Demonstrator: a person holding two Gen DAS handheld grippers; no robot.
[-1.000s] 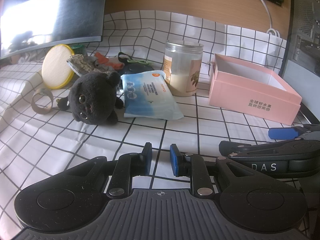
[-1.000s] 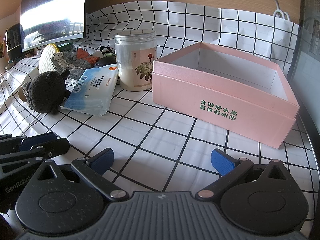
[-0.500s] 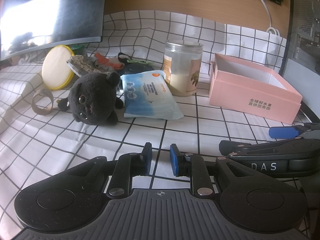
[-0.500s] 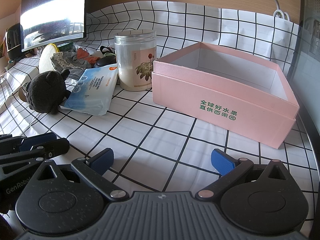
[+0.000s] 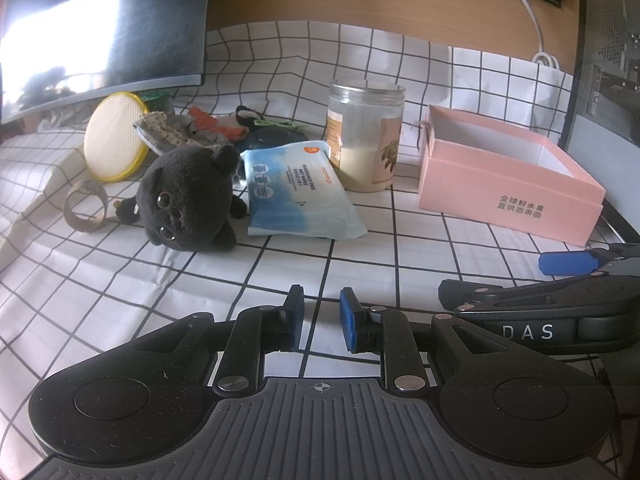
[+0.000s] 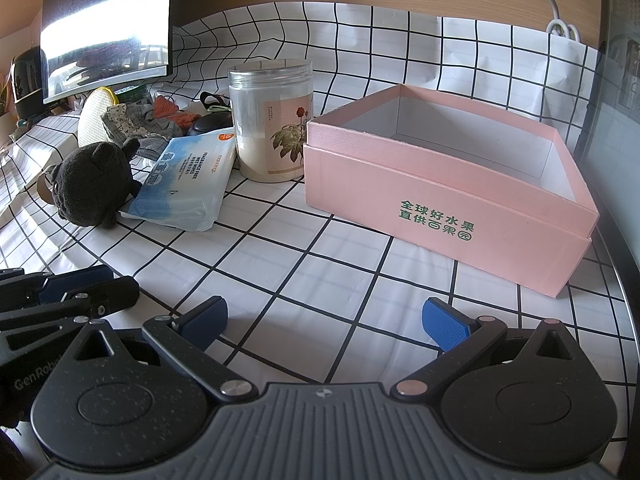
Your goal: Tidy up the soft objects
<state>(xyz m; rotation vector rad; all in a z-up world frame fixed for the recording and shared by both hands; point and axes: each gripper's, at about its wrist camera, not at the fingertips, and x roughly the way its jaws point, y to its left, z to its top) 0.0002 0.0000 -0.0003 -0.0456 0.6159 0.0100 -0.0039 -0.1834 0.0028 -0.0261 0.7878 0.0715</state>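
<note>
A black plush cat lies on the checked cloth beside a blue pack of wet wipes. An open, empty pink box stands to the right. My left gripper hovers low over the cloth in front of them, its pads nearly together with a narrow gap, holding nothing. My right gripper is wide open and empty, in front of the pink box. Each gripper shows at the edge of the other's view.
A clear jar stands between wipes and box. Behind the plush lie a yellow-rimmed round disc, a tape ring, crumpled cloths and a dark monitor. A computer case stands at the right.
</note>
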